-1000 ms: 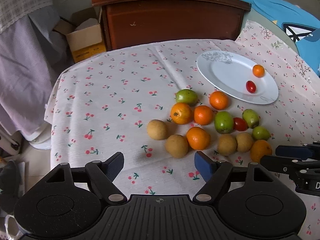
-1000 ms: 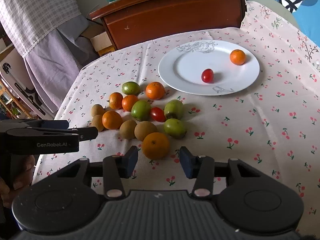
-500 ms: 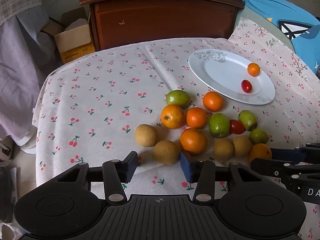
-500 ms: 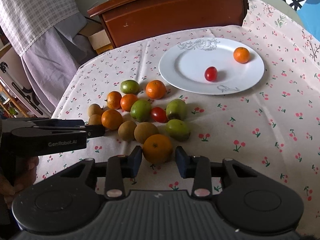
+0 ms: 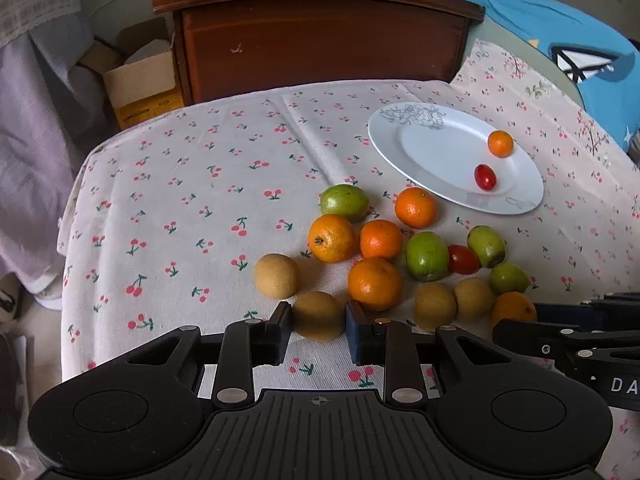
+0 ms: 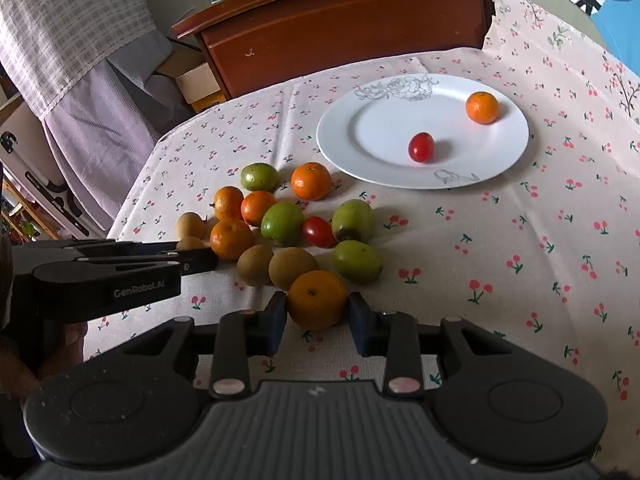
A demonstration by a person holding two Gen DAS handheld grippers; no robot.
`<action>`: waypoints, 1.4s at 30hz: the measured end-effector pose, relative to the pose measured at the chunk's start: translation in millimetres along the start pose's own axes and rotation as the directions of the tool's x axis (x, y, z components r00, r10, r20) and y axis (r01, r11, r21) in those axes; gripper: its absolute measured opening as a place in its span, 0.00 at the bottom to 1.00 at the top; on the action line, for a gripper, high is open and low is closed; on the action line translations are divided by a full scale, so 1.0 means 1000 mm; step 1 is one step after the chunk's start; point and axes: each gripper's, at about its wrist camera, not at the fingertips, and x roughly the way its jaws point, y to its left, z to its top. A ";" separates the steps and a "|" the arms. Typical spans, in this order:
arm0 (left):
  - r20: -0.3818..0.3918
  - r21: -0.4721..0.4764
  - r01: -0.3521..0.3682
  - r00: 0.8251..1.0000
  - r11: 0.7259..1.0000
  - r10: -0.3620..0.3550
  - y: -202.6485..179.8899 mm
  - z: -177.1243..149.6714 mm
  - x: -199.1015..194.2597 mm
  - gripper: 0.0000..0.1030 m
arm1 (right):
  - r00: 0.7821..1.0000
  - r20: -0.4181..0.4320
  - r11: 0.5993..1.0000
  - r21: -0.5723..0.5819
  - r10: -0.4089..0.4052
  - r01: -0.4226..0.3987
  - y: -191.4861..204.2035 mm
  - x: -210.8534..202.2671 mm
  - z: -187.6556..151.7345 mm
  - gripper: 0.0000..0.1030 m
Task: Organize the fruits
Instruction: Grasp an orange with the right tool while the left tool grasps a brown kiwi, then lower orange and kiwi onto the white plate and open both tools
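A pile of oranges, green fruits, brown round fruits and a cherry tomato lies on the cherry-print tablecloth. My left gripper (image 5: 318, 326) is shut on a brown fruit (image 5: 318, 316) at the pile's near left edge. My right gripper (image 6: 317, 314) is shut on an orange (image 6: 317, 299) at the pile's near edge. A white plate (image 6: 376, 136) behind the pile holds a small orange (image 6: 482, 107) and a red cherry tomato (image 6: 421, 147). The plate also shows in the left wrist view (image 5: 436, 152).
A dark wooden cabinet (image 5: 320, 36) stands behind the table. A cardboard box (image 5: 138, 80) sits on the floor at the left. The table's left edge (image 5: 70, 216) drops off. A blue cushion (image 5: 560, 52) lies at the back right.
Both grippers moved forward and down to the pile and their jaws closed, the left around the brown fruit, the right around the orange.
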 end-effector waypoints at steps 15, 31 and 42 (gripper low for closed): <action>0.128 -0.019 0.049 0.991 0.999 -0.046 -0.016 0.020 -0.043 0.25 | 0.992 0.096 0.996 0.023 0.087 -0.090 0.003 -0.031 0.015 0.32; 0.149 -0.061 0.165 0.977 0.984 -0.154 -0.039 0.076 -0.039 0.25 | 0.981 0.185 0.996 0.060 0.054 -0.066 -0.027 -0.056 0.077 0.32; 0.056 -0.029 0.193 0.980 0.981 -0.191 -0.056 0.103 0.020 0.25 | 0.992 0.128 0.985 0.172 -0.019 -0.003 -0.068 -0.019 0.106 0.32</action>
